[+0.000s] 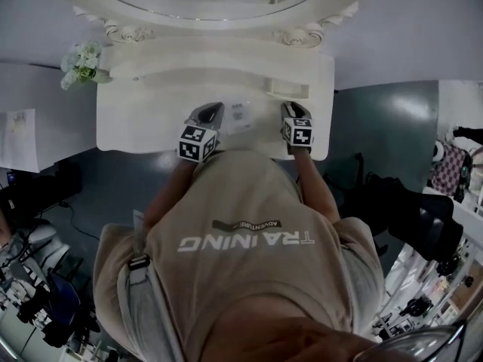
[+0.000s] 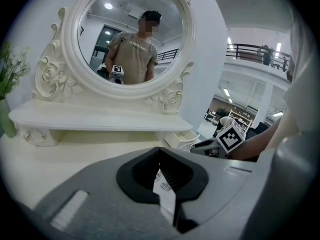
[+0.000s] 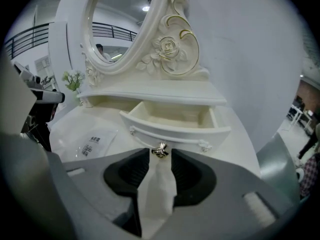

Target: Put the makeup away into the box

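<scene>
A clear flat packet (image 1: 240, 118) with a printed label lies on the white vanity top (image 1: 136, 119) between my two grippers. My left gripper (image 1: 211, 110) sits at the packet's left edge. In the left gripper view its jaws (image 2: 161, 160) stand close together and the packet's label (image 2: 163, 184) shows in the narrow gap; whether the pads press on it is unclear. The small drawer (image 3: 175, 129) under the shelf stands pulled out and looks empty. My right gripper (image 3: 160, 158) is open, with the drawer's metal knob (image 3: 160, 151) loose between its tips.
An oval mirror (image 2: 132, 34) in a carved frame rises behind a raised shelf (image 2: 100, 116). A vase of pale flowers (image 1: 81, 62) stands at the table's far left corner. The table's front edge runs just under my grippers. The floor drops away on the right.
</scene>
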Motion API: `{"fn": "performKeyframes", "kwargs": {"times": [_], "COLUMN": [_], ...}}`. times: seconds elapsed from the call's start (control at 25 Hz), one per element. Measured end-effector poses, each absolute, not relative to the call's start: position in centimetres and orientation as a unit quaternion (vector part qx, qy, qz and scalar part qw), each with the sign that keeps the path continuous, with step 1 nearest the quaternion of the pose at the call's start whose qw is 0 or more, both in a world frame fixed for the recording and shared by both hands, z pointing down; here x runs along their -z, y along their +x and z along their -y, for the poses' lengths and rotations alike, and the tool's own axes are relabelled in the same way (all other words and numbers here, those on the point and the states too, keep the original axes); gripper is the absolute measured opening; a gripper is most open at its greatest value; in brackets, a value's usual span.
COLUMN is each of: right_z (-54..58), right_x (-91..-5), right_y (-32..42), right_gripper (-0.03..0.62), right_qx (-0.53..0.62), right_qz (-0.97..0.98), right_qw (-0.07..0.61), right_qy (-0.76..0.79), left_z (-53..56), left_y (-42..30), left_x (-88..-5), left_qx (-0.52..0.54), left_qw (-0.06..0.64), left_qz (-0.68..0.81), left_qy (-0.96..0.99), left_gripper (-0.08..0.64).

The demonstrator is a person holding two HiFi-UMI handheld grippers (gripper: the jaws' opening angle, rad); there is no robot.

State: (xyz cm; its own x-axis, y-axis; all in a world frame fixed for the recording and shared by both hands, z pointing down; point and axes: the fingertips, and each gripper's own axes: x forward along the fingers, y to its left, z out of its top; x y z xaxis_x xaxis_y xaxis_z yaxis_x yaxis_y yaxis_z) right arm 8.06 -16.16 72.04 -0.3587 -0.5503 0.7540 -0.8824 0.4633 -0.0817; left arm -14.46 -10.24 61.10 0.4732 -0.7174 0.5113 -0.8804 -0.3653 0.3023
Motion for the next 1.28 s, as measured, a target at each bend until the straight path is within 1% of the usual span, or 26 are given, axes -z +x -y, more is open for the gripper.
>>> {"fn": "performKeyframes", "kwargs": {"times": [0.04, 0.2, 0.4, 0.44, 0.52, 0.6, 0.68, 0.84, 0.88, 0.92, 1.08, 1.12, 1.28], "right_z": [15.8, 12.5, 8.0, 7.6, 7.1, 6.8, 6.9, 6.8, 6.6, 6.3, 5.6, 5.6, 6.0], "right_x": [-71.8, -70.5, -72.1, -72.6, -73.3, -73.8, -74.4, -74.7, -74.6, -74.5, -74.6, -74.6, -74.8], "right_y": [8.2, 7.5, 0.0, -1.5, -3.9, -5.3, -5.6, -5.7, -6.0, -6.4, -7.4, -7.5, -7.6], "right_gripper": [0.143, 0.147, 0.147, 0.156, 0.214, 0.227, 0.227, 0.225, 0.22, 0.197, 0.141, 0.097, 0.021], "right_qx": [-0.24, -0.25, -0.304, -0.299, -0.269, -0.224, -0.188, -0.162, -0.156, -0.152, -0.151, -0.154, -0.175], "right_qz": [0.786, 0.793, 0.835, 0.842, 0.853, 0.855, 0.85, 0.847, 0.847, 0.847, 0.848, 0.85, 0.85], "right_qw": [0.339, 0.332, 0.348, 0.356, 0.382, 0.42, 0.448, 0.456, 0.458, 0.461, 0.461, 0.456, 0.445], "right_qy": [0.458, 0.445, 0.299, 0.273, 0.232, 0.206, 0.203, 0.22, 0.219, 0.218, 0.214, 0.215, 0.223], "left_z": [10.1, 8.3, 6.5, 6.3, 6.2, 6.1, 6.2, 6.4, 6.3, 6.3, 6.5, 6.6, 6.7], "left_y": [-14.4, -14.9, -13.7, -13.2, -12.5, -12.4, -12.4, -12.3, -12.4, -12.4, -12.3, -12.3, -12.5], "left_x": [-61.7, -65.9, -71.2, -72.1, -73.5, -74.1, -74.6, -74.6, -74.4, -74.4, -74.5, -74.5, -74.6], "left_qx": [-0.155, -0.201, -0.255, -0.263, -0.28, -0.29, -0.286, -0.28, -0.28, -0.28, -0.283, -0.285, -0.285], "left_qw": [0.281, 0.323, 0.38, 0.383, 0.377, 0.378, 0.389, 0.406, 0.411, 0.414, 0.41, 0.408, 0.409], "left_qz": [0.49, 0.485, 0.441, 0.431, 0.418, 0.414, 0.413, 0.401, 0.398, 0.397, 0.395, 0.393, 0.384], "left_qy": [0.81, 0.788, 0.772, 0.774, 0.778, 0.776, 0.772, 0.772, 0.771, 0.77, 0.772, 0.773, 0.777], "left_gripper": [-0.002, -0.001, -0.002, -0.002, -0.002, -0.002, -0.002, -0.001, -0.002, -0.002, -0.002, -0.002, -0.002]}}
